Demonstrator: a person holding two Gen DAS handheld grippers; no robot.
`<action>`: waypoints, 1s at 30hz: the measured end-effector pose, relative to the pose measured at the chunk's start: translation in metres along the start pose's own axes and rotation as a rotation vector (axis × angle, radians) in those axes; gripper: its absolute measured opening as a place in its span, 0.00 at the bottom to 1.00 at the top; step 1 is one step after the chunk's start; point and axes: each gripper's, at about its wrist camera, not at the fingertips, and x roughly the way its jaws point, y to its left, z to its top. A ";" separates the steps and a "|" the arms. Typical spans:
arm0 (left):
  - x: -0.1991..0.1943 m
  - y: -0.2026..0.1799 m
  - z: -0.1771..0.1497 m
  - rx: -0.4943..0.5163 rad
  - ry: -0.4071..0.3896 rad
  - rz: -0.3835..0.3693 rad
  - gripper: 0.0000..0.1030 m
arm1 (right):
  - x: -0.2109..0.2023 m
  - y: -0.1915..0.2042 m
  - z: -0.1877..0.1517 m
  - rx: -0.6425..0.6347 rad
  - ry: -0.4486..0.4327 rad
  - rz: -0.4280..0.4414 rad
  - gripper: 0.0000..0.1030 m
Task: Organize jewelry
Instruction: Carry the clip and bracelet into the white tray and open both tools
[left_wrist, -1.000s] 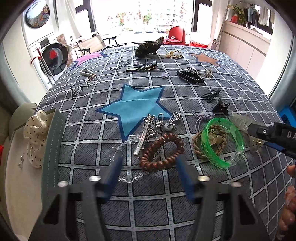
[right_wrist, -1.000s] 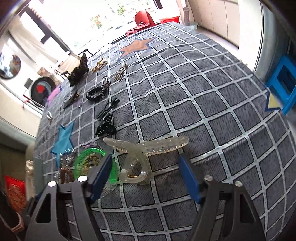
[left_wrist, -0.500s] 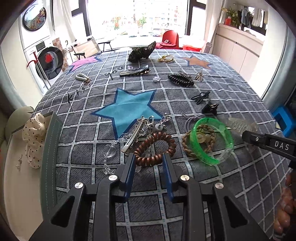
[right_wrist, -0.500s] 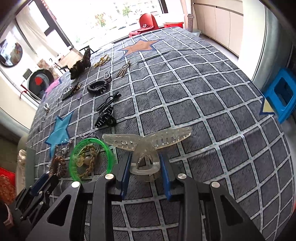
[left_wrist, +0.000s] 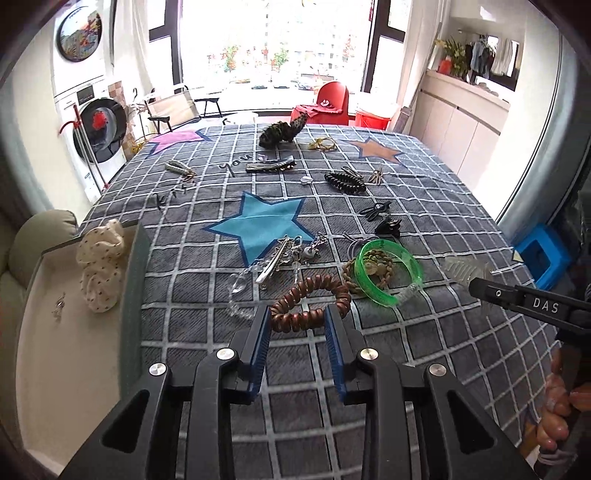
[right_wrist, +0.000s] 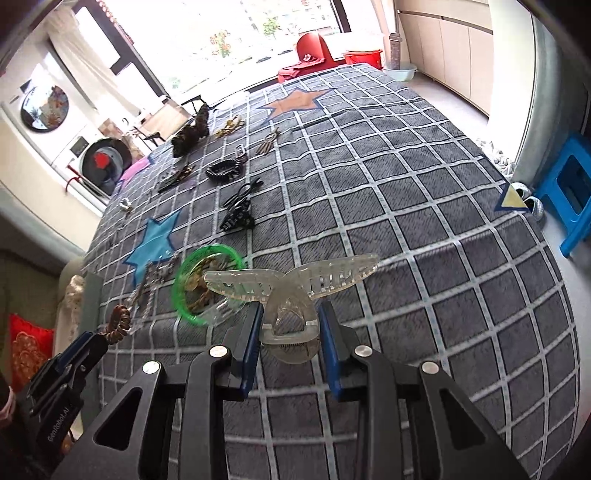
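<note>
My left gripper (left_wrist: 297, 325) is shut on a brown spiral hair tie (left_wrist: 310, 304) and holds it just above the grey checked cloth; the tie also shows in the right wrist view (right_wrist: 119, 325). My right gripper (right_wrist: 290, 328) is shut on a clear plastic claw clip (right_wrist: 291, 295), lifted off the cloth, its toothed wings spread wide. In the left wrist view the clip (left_wrist: 463, 269) sticks out past the right gripper at the right edge. A green bangle (left_wrist: 389, 271) lies around a braided bracelet beside both.
A tray (left_wrist: 135, 288) at the left holds a dotted scrunchie (left_wrist: 99, 269) and a small earring. Silver clips and a crystal chain (left_wrist: 273, 266) lie near the blue star. Black hair ties, clips and keys (left_wrist: 345, 182) are scattered farther back. A blue stool (right_wrist: 569, 192) stands beside the bed.
Both grippers closed from open: the left onto the brown spiral tie, the right onto the clear claw clip. Both items are now raised off the cloth.
</note>
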 end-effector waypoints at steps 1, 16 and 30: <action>-0.005 0.002 -0.002 -0.006 -0.004 0.000 0.31 | -0.002 0.001 -0.002 -0.002 0.001 0.005 0.32; -0.061 0.050 -0.021 -0.089 -0.089 0.010 0.31 | -0.033 0.065 -0.025 -0.131 -0.016 0.081 0.32; -0.082 0.163 -0.040 -0.274 -0.140 0.148 0.31 | -0.016 0.206 -0.043 -0.371 0.033 0.220 0.32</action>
